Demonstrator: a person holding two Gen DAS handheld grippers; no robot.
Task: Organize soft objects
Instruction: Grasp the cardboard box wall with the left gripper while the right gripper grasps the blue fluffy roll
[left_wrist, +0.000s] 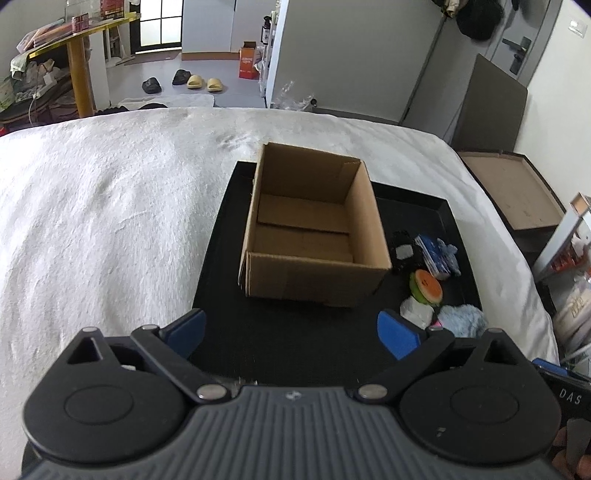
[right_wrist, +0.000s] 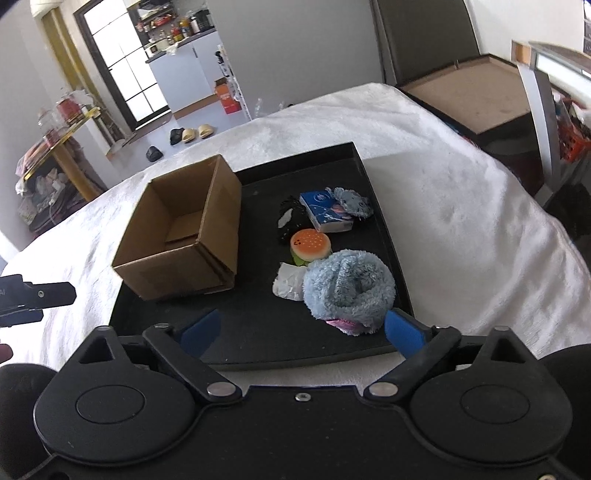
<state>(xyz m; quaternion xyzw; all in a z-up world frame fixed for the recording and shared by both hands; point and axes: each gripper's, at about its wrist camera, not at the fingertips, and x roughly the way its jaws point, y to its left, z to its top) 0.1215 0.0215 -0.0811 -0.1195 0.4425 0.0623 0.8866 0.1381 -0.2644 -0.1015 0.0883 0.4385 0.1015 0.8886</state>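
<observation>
- Cardboard box (right_wrist: 181, 236): empty, open-topped, on the black tray (right_wrist: 258, 332) atop the white bed cover (right_wrist: 461, 192); left of centre in the right wrist view.
- Soft objects: blue fluffy roll (right_wrist: 349, 288), burger toy (right_wrist: 310, 245), tissue pack (right_wrist: 325, 210); right of the box.
- Right gripper (right_wrist: 303, 332): released, holding nothing; the roll lies just ahead, toward its right finger; likely the nearer arm.
- Left gripper (left_wrist: 291, 332): released, empty; faces the box.

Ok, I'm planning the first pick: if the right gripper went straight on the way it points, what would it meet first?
Probably the bare floor of the black tray, since the open right gripper aims between the brown cardboard box and the fluffy light blue cloth. The cloth sits just inside its right jaw; depth is unclear.
</observation>
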